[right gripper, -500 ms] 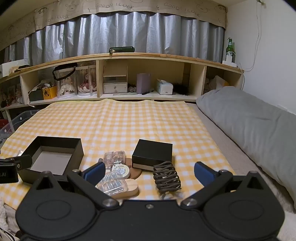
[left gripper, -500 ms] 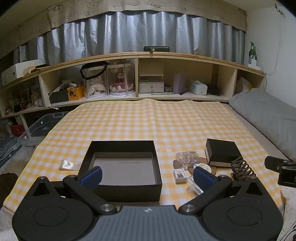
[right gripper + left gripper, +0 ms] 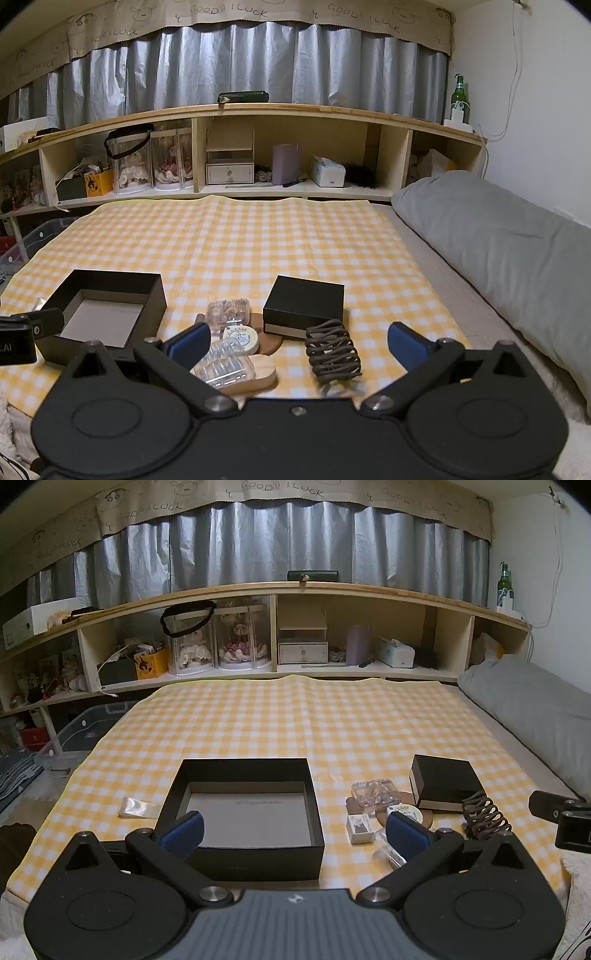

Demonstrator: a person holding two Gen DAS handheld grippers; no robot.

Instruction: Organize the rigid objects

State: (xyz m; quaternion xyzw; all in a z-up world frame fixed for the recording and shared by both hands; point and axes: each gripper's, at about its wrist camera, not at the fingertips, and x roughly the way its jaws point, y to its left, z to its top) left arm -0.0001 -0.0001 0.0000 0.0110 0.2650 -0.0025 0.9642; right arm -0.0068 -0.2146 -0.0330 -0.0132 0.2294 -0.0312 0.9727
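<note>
An open black box [image 3: 243, 808] [image 3: 110, 295] with a grey floor sits on the yellow checked cloth. To its right lie a closed black box [image 3: 443, 782] [image 3: 304, 302], a clear plastic case [image 3: 375, 794] [image 3: 227, 310], a round white tin [image 3: 408, 812] [image 3: 240, 338], a small white carton [image 3: 359, 828], a second clear case [image 3: 223, 369] on a wooden piece, and a dark coiled hair clip [image 3: 484, 818] [image 3: 332, 352]. My left gripper [image 3: 293, 829] is open and empty over the open box's near wall. My right gripper [image 3: 299, 345] is open and empty above the small items.
A clear wrapper [image 3: 138, 806] lies left of the open box. A grey pillow [image 3: 498, 251] lies along the right side. A wooden shelf [image 3: 295, 635] full of items runs across the back. A plastic bin [image 3: 74, 734] stands off the left edge.
</note>
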